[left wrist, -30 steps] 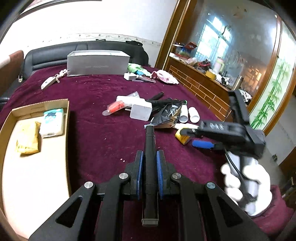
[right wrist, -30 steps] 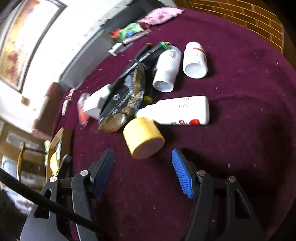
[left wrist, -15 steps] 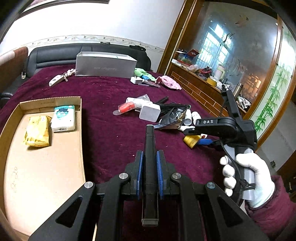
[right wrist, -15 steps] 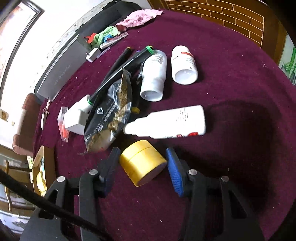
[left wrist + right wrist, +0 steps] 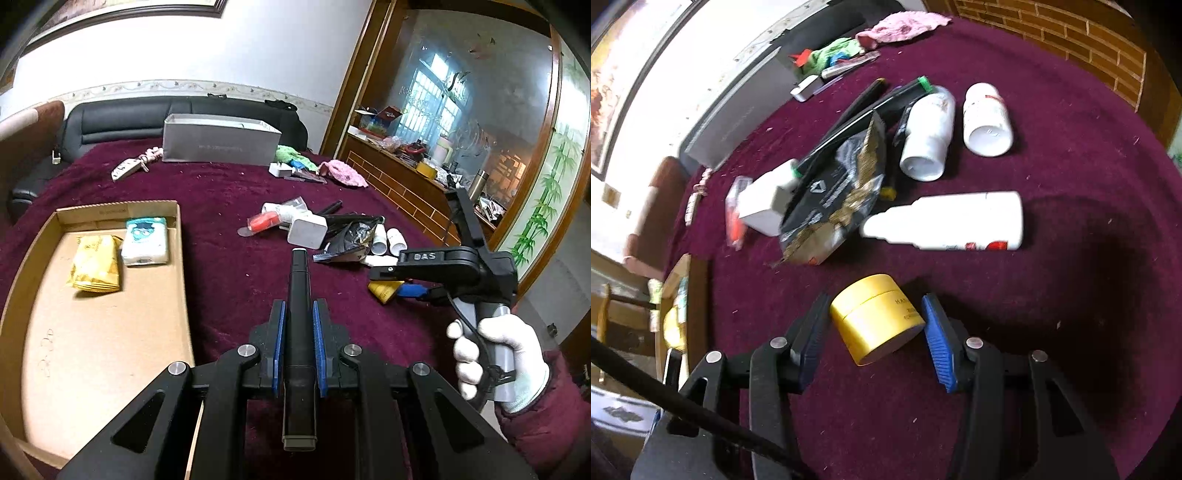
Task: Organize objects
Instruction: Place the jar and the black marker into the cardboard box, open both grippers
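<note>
My left gripper is shut on a black marker pen and holds it above the maroon cloth, just right of the cardboard tray. My right gripper has its jaws on both sides of a yellow round jar lying on the cloth; the pads sit against the jar's sides. The jar also shows in the left wrist view, under the right gripper. A pile of white bottles, a black foil pouch and pens lies just beyond it.
The tray holds a yellow packet and a white tissue pack. A grey box, a pink cloth and small items lie at the far side. A brick-faced counter runs along the right.
The right gripper has moved forward around the yellow jar and its jaws have narrowed onto it. The left gripper has risen and drawn back with the marker held.
</note>
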Action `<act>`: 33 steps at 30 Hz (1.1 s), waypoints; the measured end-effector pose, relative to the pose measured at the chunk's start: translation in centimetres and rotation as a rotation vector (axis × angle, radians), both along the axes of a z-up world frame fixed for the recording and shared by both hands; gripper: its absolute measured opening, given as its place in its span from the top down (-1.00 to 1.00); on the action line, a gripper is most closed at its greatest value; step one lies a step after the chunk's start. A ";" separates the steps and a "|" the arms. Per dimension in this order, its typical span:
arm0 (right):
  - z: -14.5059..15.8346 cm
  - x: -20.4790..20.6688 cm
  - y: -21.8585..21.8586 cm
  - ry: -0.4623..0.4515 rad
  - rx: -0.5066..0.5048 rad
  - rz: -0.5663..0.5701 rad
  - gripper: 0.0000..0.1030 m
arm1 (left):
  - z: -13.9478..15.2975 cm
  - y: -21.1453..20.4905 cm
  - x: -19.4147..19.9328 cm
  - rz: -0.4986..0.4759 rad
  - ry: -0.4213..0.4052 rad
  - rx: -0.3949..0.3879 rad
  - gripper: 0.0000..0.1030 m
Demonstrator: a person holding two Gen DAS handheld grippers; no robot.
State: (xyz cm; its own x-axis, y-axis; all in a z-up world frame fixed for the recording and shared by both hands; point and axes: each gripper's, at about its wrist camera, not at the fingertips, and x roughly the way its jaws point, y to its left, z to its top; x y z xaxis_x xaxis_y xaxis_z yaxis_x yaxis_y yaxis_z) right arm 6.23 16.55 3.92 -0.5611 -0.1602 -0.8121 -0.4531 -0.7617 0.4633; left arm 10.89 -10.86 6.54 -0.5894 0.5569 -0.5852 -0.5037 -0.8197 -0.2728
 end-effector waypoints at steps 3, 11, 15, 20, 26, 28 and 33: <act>0.6 0.4 -0.5 0.031 -0.052 0.037 0.06 | 0.8 -1.6 0.1 0.038 0.012 0.007 0.77; 5.9 -4.4 -8.8 0.142 -0.198 0.305 0.05 | 2.6 -9.5 -3.5 0.228 0.006 -0.031 0.77; 6.6 -8.6 -15.0 0.134 -0.234 0.428 0.05 | 2.0 -12.1 -7.0 0.287 -0.018 -0.089 0.77; 5.3 -13.5 -22.9 0.067 -0.195 0.526 0.05 | -0.5 -14.2 -12.0 0.340 -0.100 -0.110 0.77; 2.7 -14.9 -25.1 0.005 -0.134 0.544 0.04 | -2.8 -14.8 -15.5 0.362 -0.148 -0.165 0.77; 2.0 -14.6 -24.8 -0.015 -0.114 0.534 0.04 | -3.4 -14.7 -16.3 0.365 -0.161 -0.179 0.77; 0.9 -14.4 -24.6 -0.036 -0.081 0.531 0.04 | -3.9 -15.0 -17.0 0.391 -0.182 -0.190 0.77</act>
State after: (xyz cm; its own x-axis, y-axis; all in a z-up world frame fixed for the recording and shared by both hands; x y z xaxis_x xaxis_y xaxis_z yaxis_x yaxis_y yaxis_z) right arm -8.18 -8.10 4.81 -0.3575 -0.4771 -0.8029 -0.0317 -0.8530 0.5210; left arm -6.09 -25.87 2.63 -0.6115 0.1868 -0.7688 -0.1054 -0.9823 -0.1548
